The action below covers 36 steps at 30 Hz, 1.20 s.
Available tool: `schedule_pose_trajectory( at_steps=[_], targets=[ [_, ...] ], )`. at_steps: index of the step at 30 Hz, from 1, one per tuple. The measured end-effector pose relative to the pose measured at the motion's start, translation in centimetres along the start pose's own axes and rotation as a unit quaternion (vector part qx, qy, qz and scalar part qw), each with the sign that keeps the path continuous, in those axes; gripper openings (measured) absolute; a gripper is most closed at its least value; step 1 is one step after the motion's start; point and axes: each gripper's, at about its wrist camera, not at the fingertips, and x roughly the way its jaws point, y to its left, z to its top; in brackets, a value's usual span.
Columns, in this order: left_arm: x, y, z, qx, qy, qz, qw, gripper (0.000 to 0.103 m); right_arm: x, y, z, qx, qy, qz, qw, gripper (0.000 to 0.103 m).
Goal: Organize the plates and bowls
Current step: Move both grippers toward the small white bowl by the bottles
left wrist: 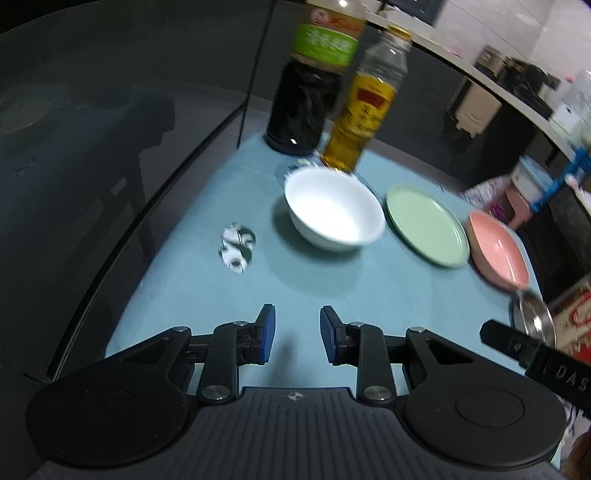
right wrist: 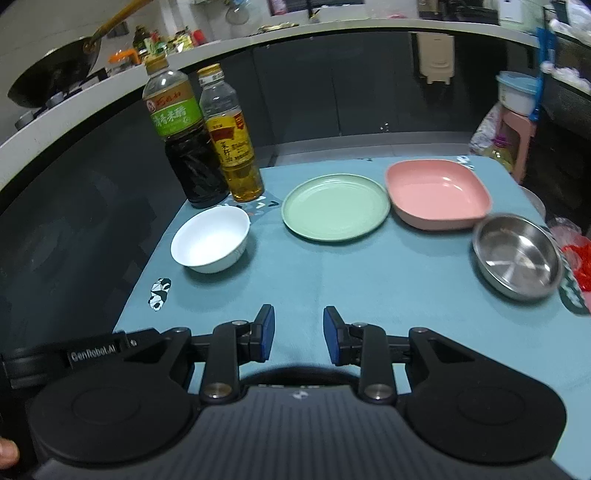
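On the blue tablecloth stand a white bowl, a round green plate, a square pink dish and a steel bowl, in a row from left to right. The left wrist view shows the white bowl, green plate, pink dish and steel bowl too. My left gripper hovers open over bare cloth, well short of the white bowl. My right gripper is open as well, with nothing between its fingers, in front of the green plate.
A dark sauce bottle and an oil bottle stand behind the white bowl. A panda print marks the cloth. A red packet lies by the steel bowl. Beyond the table's left edge is dark floor; a kitchen counter runs behind.
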Motion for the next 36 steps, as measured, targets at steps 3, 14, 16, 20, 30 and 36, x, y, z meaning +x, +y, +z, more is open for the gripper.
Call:
schedule_pose_trajectory(
  at_steps=[3, 14, 16, 20, 30, 36],
  targets=[
    [0.8, 0.2, 1.7, -0.018, -0.014, 0.000, 0.9997, 0.027, 1.4, 0.5, 1.4, -0.004, 0.006, 0.008, 1.000, 0.031],
    [5.7, -0.4, 5.6, -0.036, -0.014, 0.019, 0.9991, 0.029, 7.4, 2.7, 6.2, -0.021, 0.033, 0.030, 0.999, 0.031],
    [6.6, -0.5, 6.0, -0.033, -0.010, 0.025, 0.9991, 0.029, 8.6, 2.6, 6.8, -0.016, 0.043, 0.038, 0.998, 0.031],
    [8.3, -0.3, 6.7, -0.037, -0.001, 0.033, 0.9988, 0.029, 10.9, 2.6, 7.6, -0.003, 0.058, 0.044, 0.997, 0.031],
    [10.8, -0.5, 7.0, -0.022, 0.014, 0.043, 0.9987, 0.028, 15.1, 3.7, 8.1, -0.014, 0.094, 0.042, 0.995, 0.031],
    [11.4, -0.6, 6.9, -0.017, 0.015, 0.028, 0.9994, 0.012, 17.4, 4.1, 7.9, -0.019, 0.118, 0.030, 0.992, 0.027]
  ],
)
